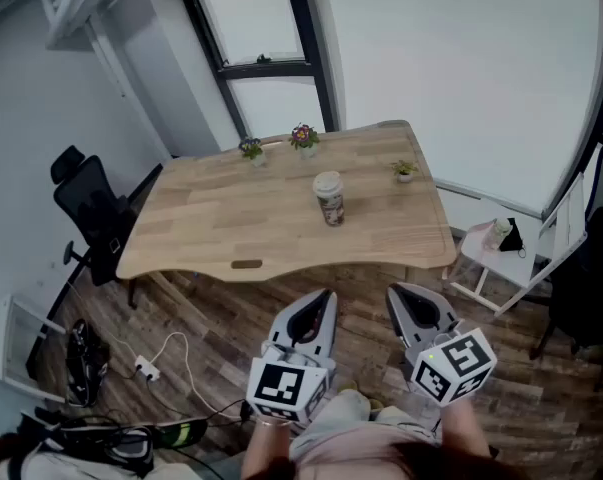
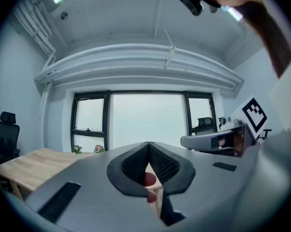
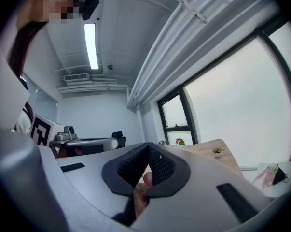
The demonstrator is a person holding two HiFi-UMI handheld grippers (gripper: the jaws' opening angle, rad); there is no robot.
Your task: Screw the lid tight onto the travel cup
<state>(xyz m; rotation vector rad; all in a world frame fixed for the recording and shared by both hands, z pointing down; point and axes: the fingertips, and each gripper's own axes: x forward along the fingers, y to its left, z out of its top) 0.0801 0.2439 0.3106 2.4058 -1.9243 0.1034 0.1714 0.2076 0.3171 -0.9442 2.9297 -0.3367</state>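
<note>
The travel cup (image 1: pixel 329 199) stands upright near the middle of the wooden table (image 1: pixel 211 228), with a pale lid on top. Both grippers hang well in front of the table, over the floor, far from the cup. My left gripper (image 1: pixel 325 296) is shut with nothing in it; in the left gripper view its black pads (image 2: pixel 135 166) meet at the tips. My right gripper (image 1: pixel 399 294) is shut and empty too, pads (image 3: pixel 157 166) closed tip to tip. The cup shows in neither gripper view.
Three small potted plants (image 1: pixel 303 138) stand along the table's far edge. A black office chair (image 1: pixel 89 208) is at the left, a white side table (image 1: pixel 496 258) with a bottle at the right. Cables and a power strip (image 1: pixel 146 371) lie on the floor.
</note>
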